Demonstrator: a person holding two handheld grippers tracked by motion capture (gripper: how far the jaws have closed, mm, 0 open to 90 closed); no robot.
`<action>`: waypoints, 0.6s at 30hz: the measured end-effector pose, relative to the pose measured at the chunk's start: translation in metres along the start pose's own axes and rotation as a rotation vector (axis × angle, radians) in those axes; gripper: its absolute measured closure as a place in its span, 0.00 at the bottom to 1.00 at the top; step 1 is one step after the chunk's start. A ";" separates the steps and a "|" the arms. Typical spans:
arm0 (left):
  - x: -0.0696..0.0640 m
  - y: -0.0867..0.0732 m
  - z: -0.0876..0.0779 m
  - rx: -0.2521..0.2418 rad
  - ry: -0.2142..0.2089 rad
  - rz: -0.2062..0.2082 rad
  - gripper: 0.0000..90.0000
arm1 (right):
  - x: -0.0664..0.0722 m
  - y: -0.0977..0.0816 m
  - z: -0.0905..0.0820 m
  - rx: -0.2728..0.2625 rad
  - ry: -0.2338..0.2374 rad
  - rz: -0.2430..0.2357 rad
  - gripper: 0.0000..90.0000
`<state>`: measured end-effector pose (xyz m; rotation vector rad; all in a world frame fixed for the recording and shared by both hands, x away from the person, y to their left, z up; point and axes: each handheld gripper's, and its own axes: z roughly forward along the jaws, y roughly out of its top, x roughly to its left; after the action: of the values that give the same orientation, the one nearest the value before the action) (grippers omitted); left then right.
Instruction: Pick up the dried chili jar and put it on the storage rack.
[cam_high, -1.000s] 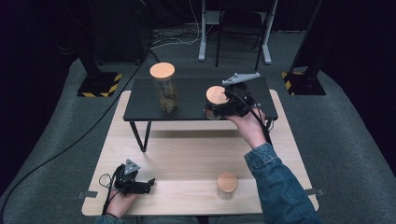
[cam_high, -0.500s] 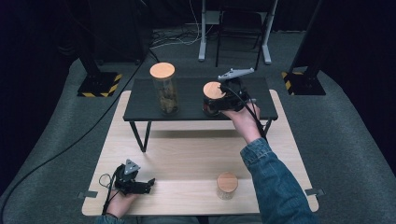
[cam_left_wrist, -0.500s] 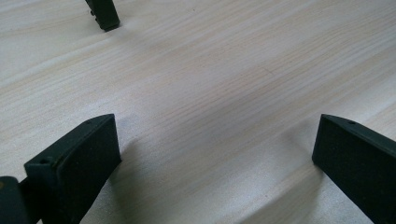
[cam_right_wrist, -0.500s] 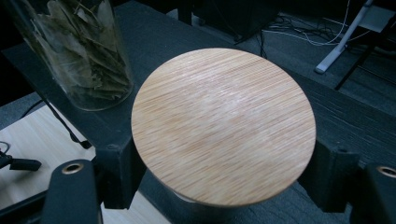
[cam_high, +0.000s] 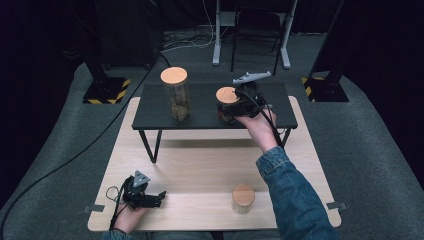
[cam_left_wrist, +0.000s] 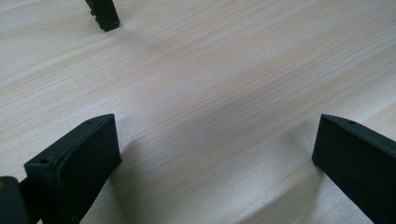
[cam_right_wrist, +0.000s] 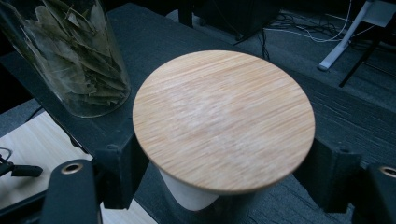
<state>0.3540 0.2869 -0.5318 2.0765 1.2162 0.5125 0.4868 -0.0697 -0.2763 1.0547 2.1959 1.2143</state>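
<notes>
- Far right, on the low black shelf (cam_high: 200, 107): short clear glass jar with a round bamboo lid (cam_right_wrist: 224, 121), standing upright close to the shelf's near edge, just right of the tall glass jar of dried leaves (cam_high: 176, 97).
- Right gripper (cam_high: 231, 111): straddling the short jar below the lid, jaws having just been easing apart with the jar between them; a dark sliver of gap beside the left pad in the right gripper view, so apparently no longer clamped.
- Left gripper (cam_high: 150, 199): resting at the near left of the light wooden table (cam_high: 200, 170), jaws wide apart over bare wood, holding nothing.
- Near right on the table: another small bamboo-lidded jar (cam_high: 243, 198), well apart from both grippers.
- Risk on pulling back: catching a pad under the overhanging lid rim and tipping or dragging the short jar off the near edge, if withdrawn before opening wide enough.
- Risk on swinging left: knocking the tall leaf jar, top-heavy by the look of it and standing near.
- Risk from a glancing touch while retreating: sliding the jar on the smooth shelf, given so little margin at the edge.
</notes>
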 end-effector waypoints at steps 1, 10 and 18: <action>0.000 0.000 0.000 0.000 0.000 0.000 0.01 | 0.000 0.000 0.000 0.000 -0.001 -0.001 0.24; 0.000 0.000 0.000 0.000 0.000 0.000 0.01 | 0.000 -0.007 -0.009 -0.012 -0.012 0.007 0.10; 0.000 0.000 0.000 0.000 0.001 0.000 0.01 | -0.001 -0.017 -0.020 -0.028 -0.002 0.017 0.06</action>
<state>0.3540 0.2869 -0.5318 2.0764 1.2168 0.5133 0.4670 -0.0863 -0.2801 1.0655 2.1659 1.2474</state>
